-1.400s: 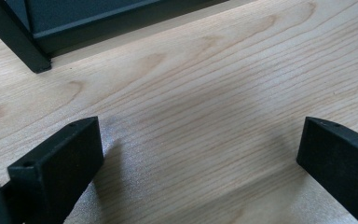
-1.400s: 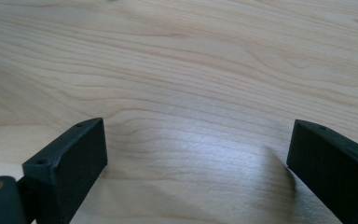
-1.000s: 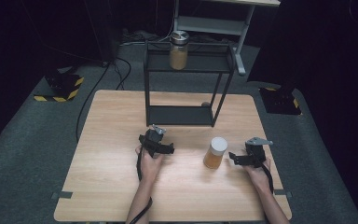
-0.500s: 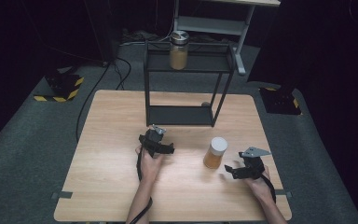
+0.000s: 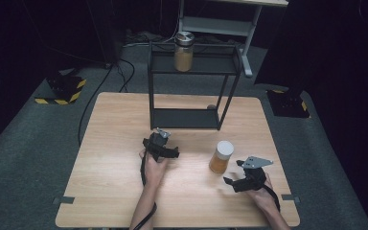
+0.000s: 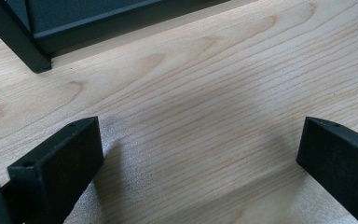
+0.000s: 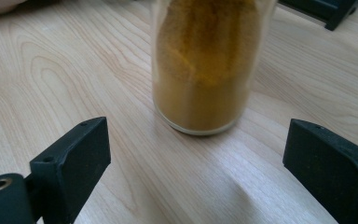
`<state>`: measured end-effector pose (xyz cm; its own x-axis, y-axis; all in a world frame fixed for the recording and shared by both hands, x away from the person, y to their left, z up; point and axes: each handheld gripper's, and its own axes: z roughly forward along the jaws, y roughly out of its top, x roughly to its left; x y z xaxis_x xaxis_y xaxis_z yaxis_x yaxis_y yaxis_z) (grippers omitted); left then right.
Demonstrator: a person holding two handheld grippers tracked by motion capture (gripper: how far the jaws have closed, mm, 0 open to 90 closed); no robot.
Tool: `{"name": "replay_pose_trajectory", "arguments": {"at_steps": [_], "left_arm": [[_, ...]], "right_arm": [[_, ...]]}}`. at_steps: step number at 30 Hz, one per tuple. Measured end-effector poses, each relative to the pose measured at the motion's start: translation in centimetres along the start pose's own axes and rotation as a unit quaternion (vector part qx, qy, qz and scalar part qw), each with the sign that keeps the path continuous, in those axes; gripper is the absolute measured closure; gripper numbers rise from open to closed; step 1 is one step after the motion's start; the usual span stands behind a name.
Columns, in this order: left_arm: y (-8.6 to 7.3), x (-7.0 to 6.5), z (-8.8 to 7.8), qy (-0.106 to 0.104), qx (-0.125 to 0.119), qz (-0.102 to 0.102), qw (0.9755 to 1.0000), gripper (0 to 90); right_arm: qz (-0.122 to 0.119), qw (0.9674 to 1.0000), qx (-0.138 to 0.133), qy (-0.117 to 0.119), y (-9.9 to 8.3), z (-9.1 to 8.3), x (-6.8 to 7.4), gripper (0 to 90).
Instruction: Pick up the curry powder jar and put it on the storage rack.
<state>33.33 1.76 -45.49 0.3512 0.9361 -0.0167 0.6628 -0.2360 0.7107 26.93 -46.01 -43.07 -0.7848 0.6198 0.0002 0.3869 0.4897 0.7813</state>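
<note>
A glass jar (image 5: 221,156) of yellow-brown powder with a pale lid stands on the wooden table (image 5: 110,158), right of centre. My right gripper (image 5: 235,174) sits just near and right of it, open, its jaws aimed at the jar. In the right gripper view the jar (image 7: 204,70) stands a little beyond the wide-apart jaws of the right gripper (image 7: 196,149), with nothing between them. My left gripper (image 5: 161,145) rests mid-table, open and empty. In the left gripper view, the left gripper (image 6: 200,144) points at bare wood in front of the rack's foot (image 6: 32,56).
A black two-level metal rack (image 5: 191,91) stands at the table's far middle. A second jar (image 5: 184,51) of the same powder, with a metal lid, is on its top shelf. Cables and a yellow-black striped block (image 5: 62,91) lie on the grey floor at the left.
My right gripper has drawn back toward the near edge, away from the jar's side, and now sits lower beside it. The left gripper and the jar have stayed put.
</note>
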Motion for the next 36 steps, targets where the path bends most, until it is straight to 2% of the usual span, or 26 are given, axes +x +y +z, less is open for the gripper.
{"name": "replay_pose_trajectory", "arguments": {"at_steps": [10, 24, 31, 36], "left_arm": [[0.0, 0.0, 0.0, 0.0, 0.0, 0.0, 1.0, 0.2], [0.0, 0.0, 0.0, 0.0, 0.0, 0.0, 1.0, 0.2], [0.0, 0.0, 0.0, 0.0, 0.001, 0.001, 1.0, 0.2], [0.0, 0.0, 0.0, 0.0, 0.001, 0.001, 1.0, 0.2]], "right_arm": [[0.004, 0.9998, -0.02, 0.001, 0.7, 0.8, 0.2, 6.7], [0.012, 0.999, -0.043, -0.009, 2.0, 2.1, 0.1, 7.0], [0.015, 0.9984, -0.054, -0.005, 2.5, 2.6, -0.3, 8.3], [0.028, 0.9974, -0.066, 0.003, 2.8, 3.1, -0.7, 10.0]]}}
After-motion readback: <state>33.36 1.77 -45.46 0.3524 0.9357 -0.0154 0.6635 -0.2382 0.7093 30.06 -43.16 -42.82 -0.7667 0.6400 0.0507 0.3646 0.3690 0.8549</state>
